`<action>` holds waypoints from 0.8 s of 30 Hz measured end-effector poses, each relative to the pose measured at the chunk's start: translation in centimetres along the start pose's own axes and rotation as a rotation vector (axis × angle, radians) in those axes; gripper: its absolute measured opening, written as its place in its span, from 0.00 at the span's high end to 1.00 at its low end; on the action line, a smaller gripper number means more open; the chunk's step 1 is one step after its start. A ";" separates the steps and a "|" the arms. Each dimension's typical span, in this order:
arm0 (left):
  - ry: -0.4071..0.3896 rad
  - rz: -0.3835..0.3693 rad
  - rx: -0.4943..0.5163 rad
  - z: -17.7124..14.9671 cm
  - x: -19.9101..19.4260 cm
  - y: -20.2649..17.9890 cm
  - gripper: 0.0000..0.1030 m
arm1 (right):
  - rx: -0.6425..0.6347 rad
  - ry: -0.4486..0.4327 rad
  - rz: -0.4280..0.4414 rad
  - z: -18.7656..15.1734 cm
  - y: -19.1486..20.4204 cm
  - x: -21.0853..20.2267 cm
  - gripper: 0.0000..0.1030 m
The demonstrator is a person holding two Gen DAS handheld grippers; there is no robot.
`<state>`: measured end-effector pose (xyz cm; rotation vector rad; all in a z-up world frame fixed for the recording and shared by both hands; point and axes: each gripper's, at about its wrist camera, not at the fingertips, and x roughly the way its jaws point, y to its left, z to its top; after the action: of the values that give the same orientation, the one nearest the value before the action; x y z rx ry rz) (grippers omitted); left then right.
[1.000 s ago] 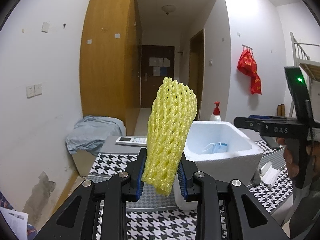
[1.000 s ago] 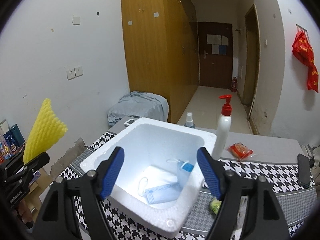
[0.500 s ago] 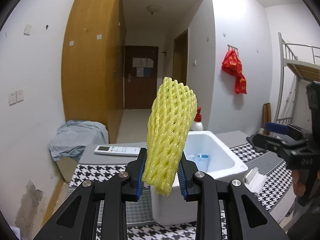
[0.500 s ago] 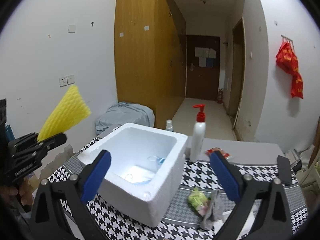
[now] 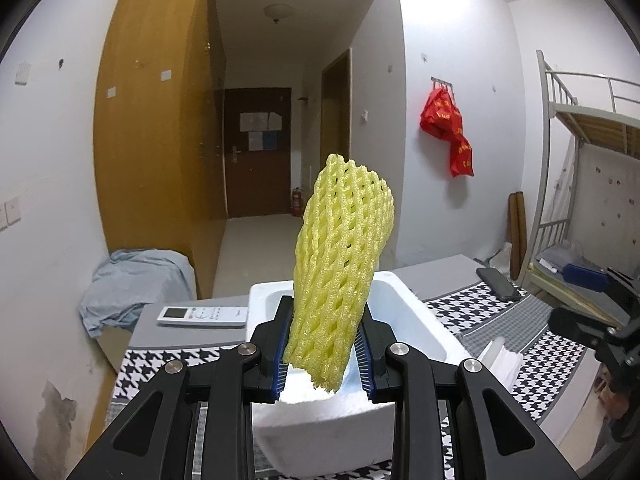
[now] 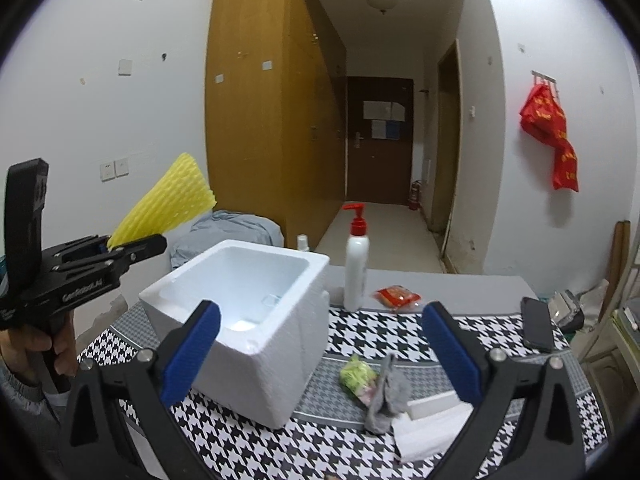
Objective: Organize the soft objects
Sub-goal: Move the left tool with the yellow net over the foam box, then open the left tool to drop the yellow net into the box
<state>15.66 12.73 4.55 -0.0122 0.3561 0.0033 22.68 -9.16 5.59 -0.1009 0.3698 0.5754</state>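
Note:
My left gripper (image 5: 323, 344) is shut on a yellow foam net sleeve (image 5: 340, 264), held upright just above the near rim of the white foam box (image 5: 416, 324). In the right wrist view the left gripper (image 6: 132, 246) holds the sleeve (image 6: 168, 204) to the left of the box (image 6: 272, 344). My right gripper (image 6: 320, 344) is open and empty, back from the box. A grey sock (image 6: 386, 394), a green packet (image 6: 358, 374) and white tissue (image 6: 430, 426) lie on the houndstooth cloth to the right of the box.
A white pump bottle (image 6: 356, 268), a small spray bottle (image 6: 303, 242) and a red snack packet (image 6: 398, 296) stand behind the box. A black phone (image 6: 538, 330) lies at the far right. A remote control (image 5: 202, 316) lies left of the box. A bunk bed (image 5: 580, 184) stands on the right.
My left gripper has carried the sleeve rightward, over the near edge of the box. My right gripper has pulled back and risen, away from the box.

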 end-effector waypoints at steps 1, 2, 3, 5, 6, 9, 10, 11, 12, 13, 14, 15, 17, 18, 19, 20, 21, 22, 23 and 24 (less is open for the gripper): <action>0.004 -0.002 0.003 0.1 0.3 -0.2 0.71 | 0.003 0.001 -0.007 -0.1 -0.2 -0.1 0.01; 0.009 -0.002 0.004 0.1 0.7 -0.2 0.71 | 0.009 0.003 -0.014 -0.2 -0.5 -0.3 0.01; 0.013 -0.002 0.005 0.1 0.9 -0.4 0.71 | 0.015 0.004 -0.019 -0.4 -0.8 -0.4 0.01; 0.018 -0.003 0.005 0.1 1.4 -0.6 0.71 | 0.023 0.005 -0.028 -0.6 -1.4 -0.7 0.01; 0.023 -0.003 0.004 0.1 1.7 -0.7 0.71 | 0.023 0.005 -0.028 -0.6 -1.4 -0.7 0.01; 0.035 -0.008 0.010 0.2 2.3 -1.3 0.71 | 0.034 0.005 -0.045 -1.0 -2.3 -1.0 0.01; 0.039 -0.007 0.015 0.2 2.5 -1.5 0.71 | 0.038 0.005 -0.049 -1.0 -2.5 -1.0 0.01; 0.045 -0.007 0.014 0.3 2.8 -1.7 0.71 | 0.038 0.005 -0.049 -1.0 -2.5 -1.0 0.01; 0.052 -0.003 0.010 0.4 3.1 -1.8 0.71 | 0.044 0.007 -0.052 -1.1 -2.8 -1.1 0.01; 0.055 0.002 0.009 0.5 3.2 -1.8 0.71 | 0.052 0.007 -0.058 -1.3 -3.3 -1.1 0.01; 0.057 0.014 0.009 0.5 3.4 -1.8 0.71 | 0.055 0.008 -0.060 -1.4 -3.6 -1.2 0.01; 0.059 0.027 0.009 0.6 3.6 -1.9 0.70 | 0.058 0.009 -0.064 -1.6 -3.9 -1.2 0.01; 0.067 0.041 -0.005 0.6 3.9 -1.8 0.59 | 0.061 0.012 -0.069 -1.9 -4.3 -1.1 0.01; 0.065 0.045 -0.009 0.8 4.0 -2.0 0.46 | 0.061 0.012 -0.069 -1.9 -4.3 -1.1 0.01; 0.057 0.057 -0.014 0.8 4.0 -2.0 0.32 | 0.070 0.016 -0.072 -2.1 -4.9 -1.0 0.01; 0.045 0.080 -0.016 0.9 3.8 -2.1 0.26 | 0.070 0.016 -0.072 -2.1 -4.9 -1.0 0.01; 0.038 0.090 -0.014 0.9 3.7 -2.2 0.17 | 0.074 0.017 -0.073 -2.1 -5.1 -1.0 0.01; 0.028 0.104 -0.009 0.9 3.5 -2.3 0.11 | 0.077 0.019 -0.076 -2.3 -5.5 -0.9 0.01; 0.019 0.113 -0.008 1.0 3.3 -2.4 0.08 | 0.081 0.019 -0.076 -2.4 -5.8 -0.9 0.01; 0.014 0.118 -0.007 1.0 3.3 -2.5 0.05 | 0.085 0.020 -0.076 -2.4 -6.0 -0.9 0.01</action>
<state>19.08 10.22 4.40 0.0016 0.3707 0.1217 24.48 -15.10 3.62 -0.0390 0.4071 0.4839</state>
